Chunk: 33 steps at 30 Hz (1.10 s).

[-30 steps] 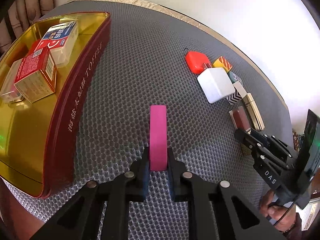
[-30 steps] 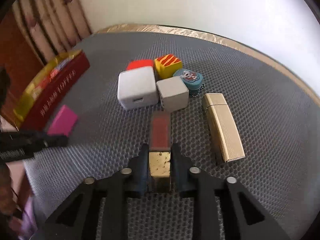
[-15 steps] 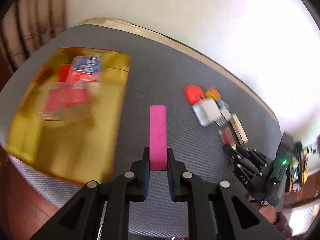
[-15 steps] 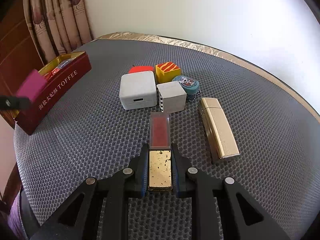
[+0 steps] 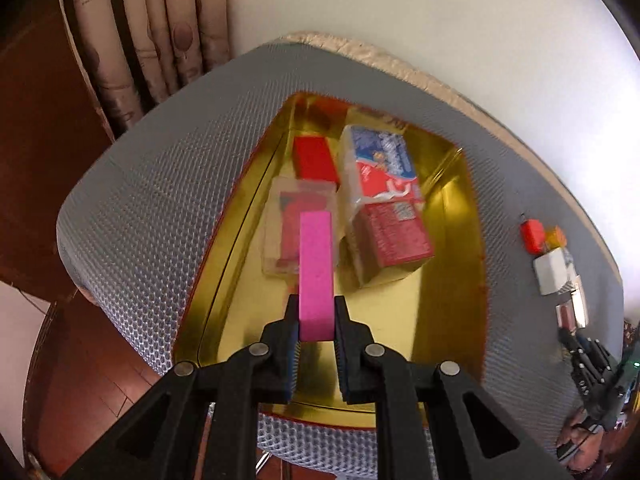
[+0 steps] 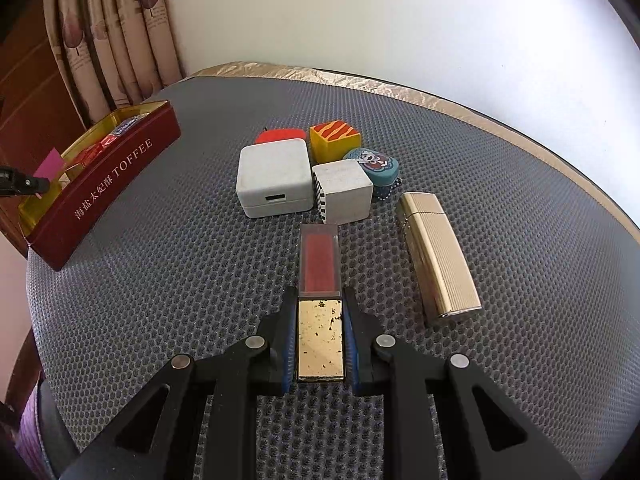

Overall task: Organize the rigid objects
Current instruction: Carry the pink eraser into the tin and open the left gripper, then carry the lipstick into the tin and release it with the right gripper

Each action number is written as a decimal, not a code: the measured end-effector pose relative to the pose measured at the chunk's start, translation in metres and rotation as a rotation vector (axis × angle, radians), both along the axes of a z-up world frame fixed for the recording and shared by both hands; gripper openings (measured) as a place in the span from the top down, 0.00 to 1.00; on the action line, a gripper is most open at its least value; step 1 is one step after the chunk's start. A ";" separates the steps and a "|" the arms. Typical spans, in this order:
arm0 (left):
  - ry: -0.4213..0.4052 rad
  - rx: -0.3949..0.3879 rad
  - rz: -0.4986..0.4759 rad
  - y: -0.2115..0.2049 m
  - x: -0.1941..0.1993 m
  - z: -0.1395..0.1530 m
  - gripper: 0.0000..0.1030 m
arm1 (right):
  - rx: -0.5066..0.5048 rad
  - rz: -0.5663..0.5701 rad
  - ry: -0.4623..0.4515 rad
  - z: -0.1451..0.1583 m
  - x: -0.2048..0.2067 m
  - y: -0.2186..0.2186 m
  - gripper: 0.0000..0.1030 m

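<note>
A: Pink block clamped in left gripper, over gold-lined toffee tin on grey mesh mat.
B: Lipstick pinched in right gripper, low over mat. Beyond: chargers, curtain, white wall.
A: Earlier over bare mat; now above tin.

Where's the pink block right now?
The pink block is clamped in the left gripper, held above the open toffee tin, just in front of the boxes inside.
</note>
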<state>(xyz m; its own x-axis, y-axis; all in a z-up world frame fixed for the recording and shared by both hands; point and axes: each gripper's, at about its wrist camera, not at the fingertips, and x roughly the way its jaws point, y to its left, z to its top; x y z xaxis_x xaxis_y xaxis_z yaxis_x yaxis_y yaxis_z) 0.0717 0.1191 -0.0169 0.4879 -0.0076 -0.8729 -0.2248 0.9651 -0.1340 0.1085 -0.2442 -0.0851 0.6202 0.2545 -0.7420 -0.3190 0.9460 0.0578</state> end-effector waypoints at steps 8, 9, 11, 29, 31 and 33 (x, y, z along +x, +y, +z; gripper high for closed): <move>0.013 0.008 0.002 -0.003 0.002 -0.017 0.86 | 0.002 0.000 0.001 0.000 0.000 -0.001 0.81; 0.013 0.010 0.001 -0.003 0.001 -0.017 0.86 | 0.003 0.001 0.001 0.000 0.001 -0.001 0.81; 0.017 0.017 0.002 -0.005 -0.001 -0.017 0.83 | 0.004 0.001 0.002 0.000 0.000 -0.001 0.81; -0.126 -0.076 0.075 -0.034 -0.096 0.005 0.53 | 0.145 -0.049 0.169 0.004 0.010 -0.022 0.81; -0.117 -0.074 0.069 -0.036 -0.101 0.001 0.53 | 0.211 -0.068 0.212 0.004 0.010 -0.029 0.81; -0.107 -0.078 0.062 -0.037 -0.102 -0.004 0.53 | 0.270 -0.087 0.253 0.004 0.009 -0.035 0.81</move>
<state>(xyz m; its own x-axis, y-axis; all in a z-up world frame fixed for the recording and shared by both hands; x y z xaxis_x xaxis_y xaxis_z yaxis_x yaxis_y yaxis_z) -0.0305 0.0823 -0.0209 0.5795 -0.0406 -0.8140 -0.2639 0.9356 -0.2345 0.1171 -0.2789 -0.0816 0.4535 0.4164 -0.7880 -0.1822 0.9088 0.3754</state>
